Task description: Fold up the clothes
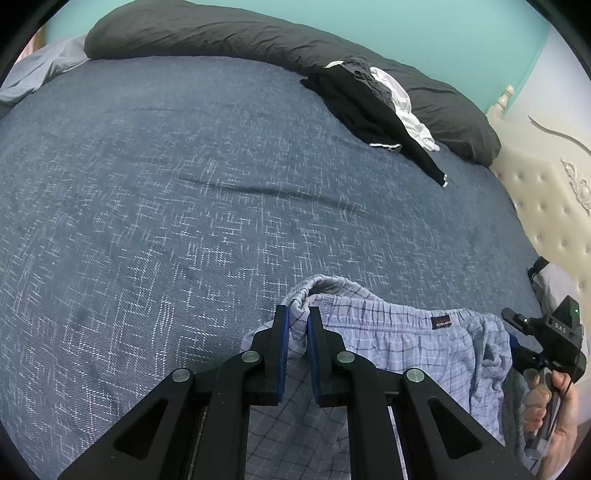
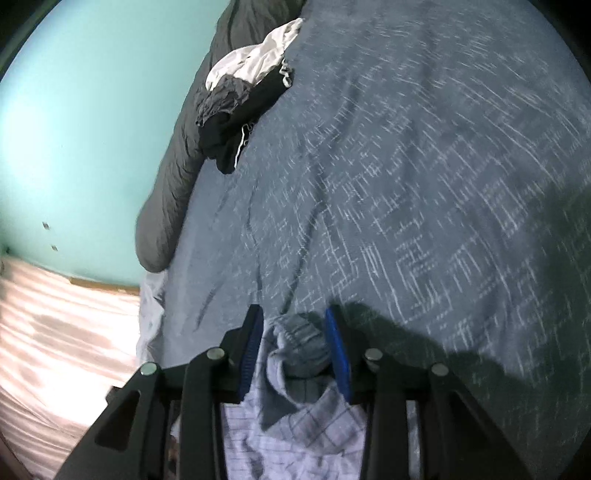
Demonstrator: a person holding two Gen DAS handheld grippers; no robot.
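Holding up pale checked shorts [image 1: 406,332] by the elastic waistband, one end in each gripper, so the long axis of the band runs straight across between the two. Left gripper [image 1: 298,314] pinched narrow on the bunched band end. Right gripper [image 2: 295,325] sitting wider, with a gathered clump of band between its blue pads [image 2: 338,347]; looks gripped, though blur makes contact on both sides hard to confirm. Legs hanging down toward the handles, so probably off the bed or just brushing it near the closest edge. Seems like the next bit is laying it flat forward, away from both sets of jaws. Loads of bare blue bedspread [image 1: 184,203] ahead for that. Worth steering clear of the black and white clothes pile [image 1: 376,107] at the far side against the dark grey pillow [image 1: 221,33], and the tufted headboard [image 1: 546,206] off to the right edge.
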